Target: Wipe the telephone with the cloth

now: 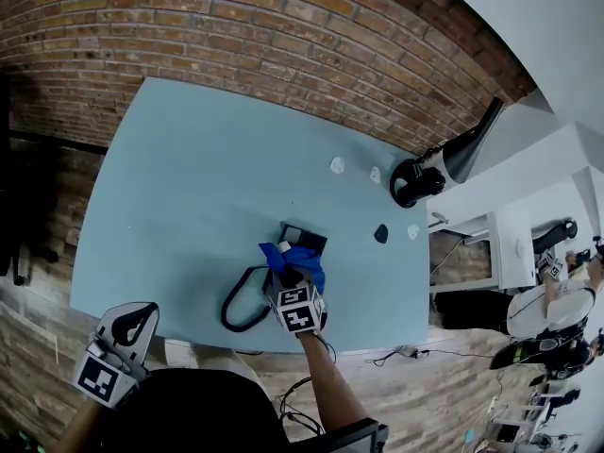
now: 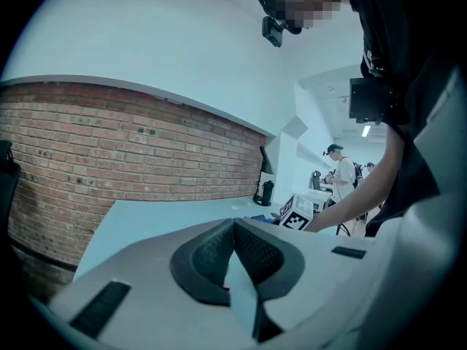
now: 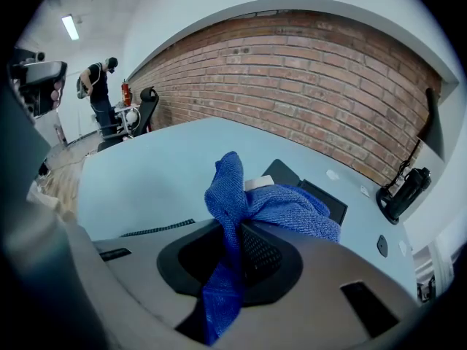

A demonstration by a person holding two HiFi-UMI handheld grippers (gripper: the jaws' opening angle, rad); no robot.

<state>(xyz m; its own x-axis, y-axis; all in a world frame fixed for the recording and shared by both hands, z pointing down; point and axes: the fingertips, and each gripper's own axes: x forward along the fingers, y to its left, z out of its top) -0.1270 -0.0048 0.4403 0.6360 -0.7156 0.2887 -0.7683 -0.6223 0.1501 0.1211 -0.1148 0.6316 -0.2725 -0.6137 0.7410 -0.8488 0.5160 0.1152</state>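
Head view puts the flat black telephone [image 1: 304,238] near the middle of the pale blue table [image 1: 189,177], with its black cord [image 1: 236,314] looping toward the near edge. A bunched blue knitted cloth [image 1: 297,260] hangs over the telephone's near end, clamped in the right gripper [image 1: 288,276]. Only the right gripper view shows the jaws pinching the cloth's tail, and contact with the telephone cannot be told. The left gripper [image 1: 140,314] sits off the table's near left corner. Its own view shows the jaws pressed together with nothing between them, and the red brick wall [image 2: 131,159] beyond.
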